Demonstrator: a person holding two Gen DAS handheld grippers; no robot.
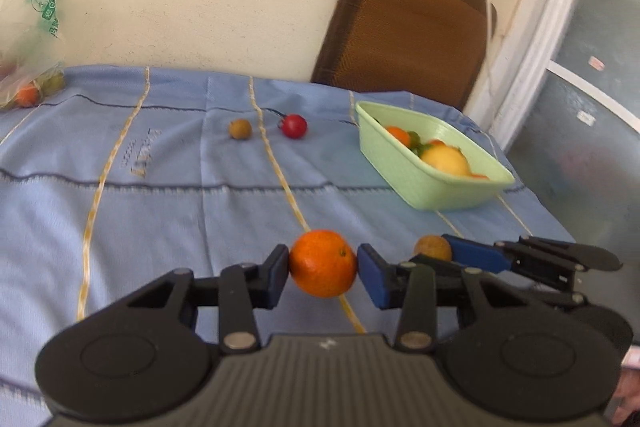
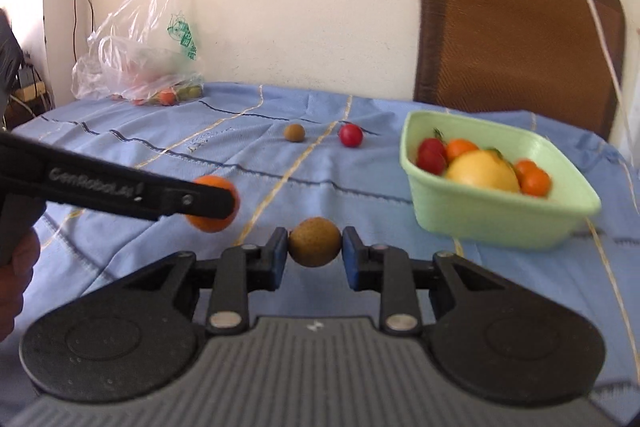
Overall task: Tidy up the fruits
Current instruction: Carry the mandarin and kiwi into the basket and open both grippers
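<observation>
Carrying step: the left tool [image 1: 323, 263] grips a round orange mandarin [image 1: 323, 263] and the right tool [image 2: 315, 242] a brown rough-skinned fruit [image 2: 315, 242], perhaps a longan, above the blue-clothed bench [image 2: 360, 211]; next, release both over the pale green plastic tub [image 2: 500, 223].

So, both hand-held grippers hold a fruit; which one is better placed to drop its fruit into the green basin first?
Probably the right hand-held gripper: its brown fruit sits nearer the green basin, while the left hand-held gripper with the orange is farther away.
</observation>
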